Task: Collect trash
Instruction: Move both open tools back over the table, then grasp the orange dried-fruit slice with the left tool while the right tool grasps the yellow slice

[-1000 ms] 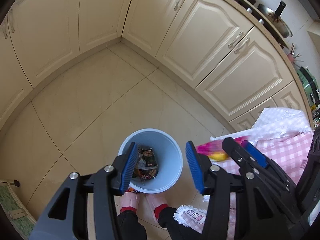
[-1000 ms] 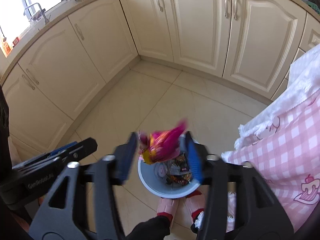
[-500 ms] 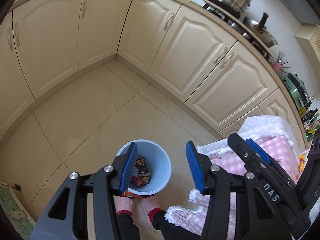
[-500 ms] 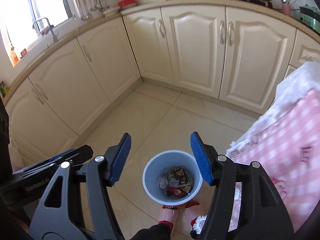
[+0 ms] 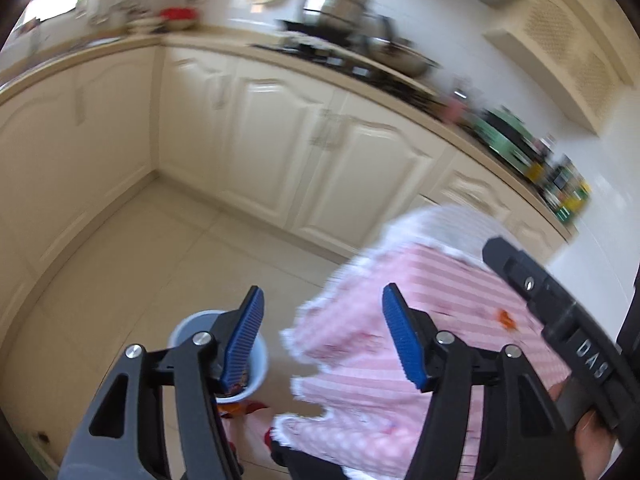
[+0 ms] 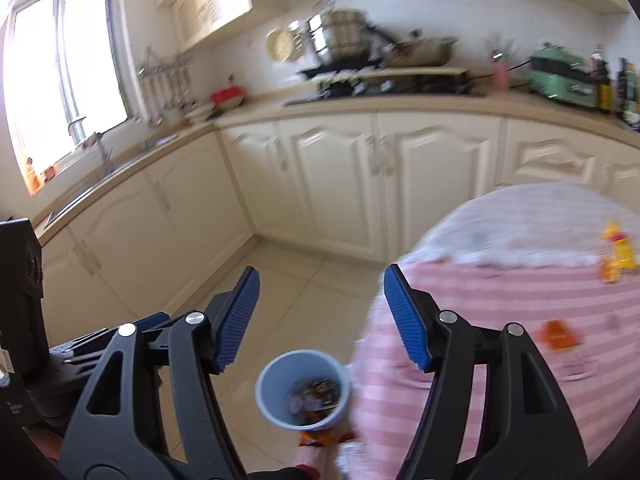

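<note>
Kitchen interior, with the L-shaped counter as landmark. Below it, cream cabinet doors with raised panels run along both walls and meet at an inside corner; above its left run, a bright window admits strong daylight, with a sink and tap beneath; on its far run stand a hob bearing steel pots, a green appliance and dark bottles toward the right end; white wall and cream upper cupboards rise above it; pale floor tiles lie before it; a table under a pink checked cloth with white lace edging stands near its right end.
</note>
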`<state>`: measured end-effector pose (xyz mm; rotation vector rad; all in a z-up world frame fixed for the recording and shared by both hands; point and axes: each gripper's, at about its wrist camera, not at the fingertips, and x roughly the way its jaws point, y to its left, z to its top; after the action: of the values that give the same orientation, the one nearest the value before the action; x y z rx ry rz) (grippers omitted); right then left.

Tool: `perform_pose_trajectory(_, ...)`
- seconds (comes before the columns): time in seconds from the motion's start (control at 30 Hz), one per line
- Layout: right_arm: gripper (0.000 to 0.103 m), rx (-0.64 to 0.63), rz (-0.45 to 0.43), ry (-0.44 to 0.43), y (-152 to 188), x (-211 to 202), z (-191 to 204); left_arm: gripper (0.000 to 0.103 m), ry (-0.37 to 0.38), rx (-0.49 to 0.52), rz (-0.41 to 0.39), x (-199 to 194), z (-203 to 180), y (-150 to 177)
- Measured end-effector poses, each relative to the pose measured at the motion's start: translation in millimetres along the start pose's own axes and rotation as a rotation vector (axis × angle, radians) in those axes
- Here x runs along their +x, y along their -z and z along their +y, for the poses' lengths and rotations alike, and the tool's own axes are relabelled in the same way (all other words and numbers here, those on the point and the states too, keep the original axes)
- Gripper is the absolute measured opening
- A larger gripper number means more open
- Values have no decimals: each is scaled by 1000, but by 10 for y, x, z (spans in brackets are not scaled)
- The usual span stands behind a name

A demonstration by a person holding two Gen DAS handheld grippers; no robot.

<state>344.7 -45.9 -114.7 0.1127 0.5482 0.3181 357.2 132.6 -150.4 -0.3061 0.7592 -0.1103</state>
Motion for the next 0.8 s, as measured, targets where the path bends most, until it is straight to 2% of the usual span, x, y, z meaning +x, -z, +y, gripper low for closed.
perform_pose_trajectory(0.2, 66, 77, -48, 131, -51, -544, -1045, 61, 101, 171, 81, 347, -1115, 158)
perform_pose_trajectory(0.4, 67, 155, -27, 239, 84, -776, -1926, 61, 153, 332, 192, 801, -1973, 424)
perform_pose_trajectory(0.6, 67, 213, 27, 273, 245, -789, -2479, 61, 127, 396, 244, 1164, -2335, 581)
perform_pose_trajectory(0.8, 67, 215, 131, 256, 287, -499, -2684, 60, 84, 425, 293, 1509, -2428, 602)
